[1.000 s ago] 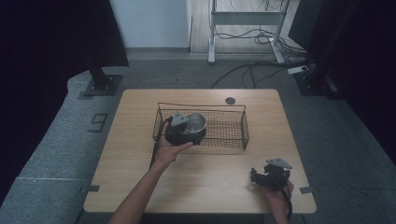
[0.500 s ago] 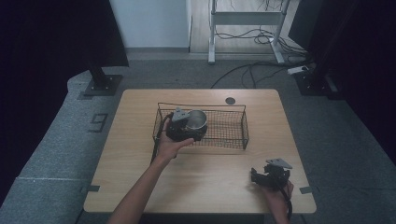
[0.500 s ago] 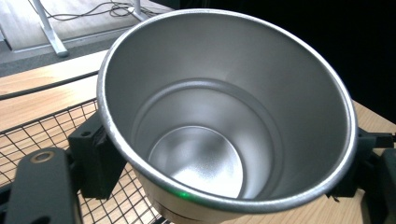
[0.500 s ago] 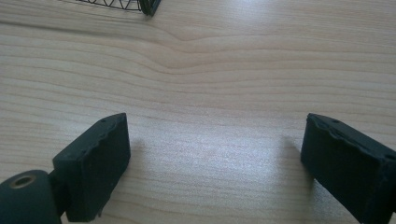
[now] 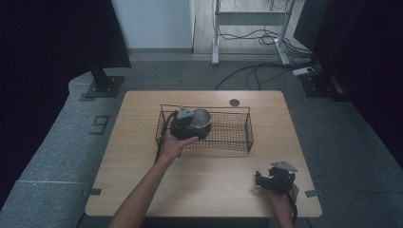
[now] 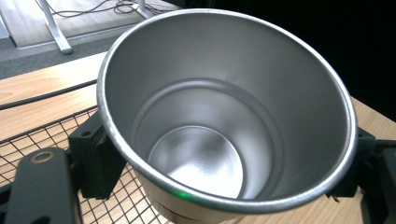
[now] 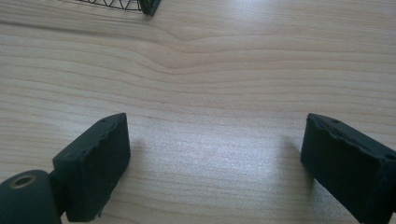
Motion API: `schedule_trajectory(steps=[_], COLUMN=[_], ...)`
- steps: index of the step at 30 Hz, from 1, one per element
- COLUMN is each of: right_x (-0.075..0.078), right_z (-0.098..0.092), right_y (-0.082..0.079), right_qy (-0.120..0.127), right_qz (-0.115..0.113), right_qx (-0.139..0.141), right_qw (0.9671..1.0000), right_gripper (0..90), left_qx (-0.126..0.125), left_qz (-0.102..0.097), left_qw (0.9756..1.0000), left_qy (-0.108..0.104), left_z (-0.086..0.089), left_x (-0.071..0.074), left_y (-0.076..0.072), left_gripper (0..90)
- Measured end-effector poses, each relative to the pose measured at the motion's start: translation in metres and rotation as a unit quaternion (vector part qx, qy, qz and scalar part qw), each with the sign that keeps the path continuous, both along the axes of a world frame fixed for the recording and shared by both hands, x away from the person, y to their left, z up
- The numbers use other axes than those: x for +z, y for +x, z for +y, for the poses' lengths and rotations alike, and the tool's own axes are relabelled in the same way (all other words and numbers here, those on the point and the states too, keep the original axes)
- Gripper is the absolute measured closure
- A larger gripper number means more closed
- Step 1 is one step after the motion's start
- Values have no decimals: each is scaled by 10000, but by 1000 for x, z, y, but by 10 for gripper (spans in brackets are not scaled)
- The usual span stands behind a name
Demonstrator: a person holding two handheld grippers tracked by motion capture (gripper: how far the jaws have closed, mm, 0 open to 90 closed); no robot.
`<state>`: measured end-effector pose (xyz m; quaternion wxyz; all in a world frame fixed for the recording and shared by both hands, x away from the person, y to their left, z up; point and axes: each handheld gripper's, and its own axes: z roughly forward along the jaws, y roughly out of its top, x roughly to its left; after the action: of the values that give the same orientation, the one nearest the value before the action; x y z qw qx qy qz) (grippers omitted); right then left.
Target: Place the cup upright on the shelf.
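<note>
On my left, the left gripper [image 5: 186,124] has its jaws clamped on either side of the steel cup [image 6: 224,116] (mouth open toward the camera, nothing inside), holding it over the left end of the wire basket [image 5: 237,137]. Over on the right, my right gripper [image 7: 215,158] sits low on the wooden table [image 5: 214,180], jaws spread wide, gripping nothing.

I see bare table [image 5: 209,175] ahead of my right hand-held gripper [image 5: 274,179] — wire basket [image 5: 233,128] walls block beyond — cup [image 5: 200,119] crowds its left end.
</note>
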<state>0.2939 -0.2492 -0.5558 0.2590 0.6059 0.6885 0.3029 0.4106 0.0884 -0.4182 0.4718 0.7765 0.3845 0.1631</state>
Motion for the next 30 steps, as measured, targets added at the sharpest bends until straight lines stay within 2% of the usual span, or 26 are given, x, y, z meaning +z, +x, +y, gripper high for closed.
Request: schedule_trajectory(steps=[14,21,24,30], right_x=[0,0,0,0], right_z=[0,0,0,0], right_y=[0,0,0,0], right_qy=[2,2,2,3], right_qz=[-2,-2,-2,-3], right_qx=[-8,-10,-10,-10], right_qw=[10000,10000,10000,10000], right_gripper=[83,83,83,83], left_qx=[87,151,177,233], left_qz=[54,146,267,327], left_qw=[9999,9997,9994,9991], left_qy=[38,99,95,99], left_z=[-5,-4,-5,-8], left_x=[-7,-15,-20,-28], left_y=[16,24,30,35], left_gripper=[176,176,176,176])
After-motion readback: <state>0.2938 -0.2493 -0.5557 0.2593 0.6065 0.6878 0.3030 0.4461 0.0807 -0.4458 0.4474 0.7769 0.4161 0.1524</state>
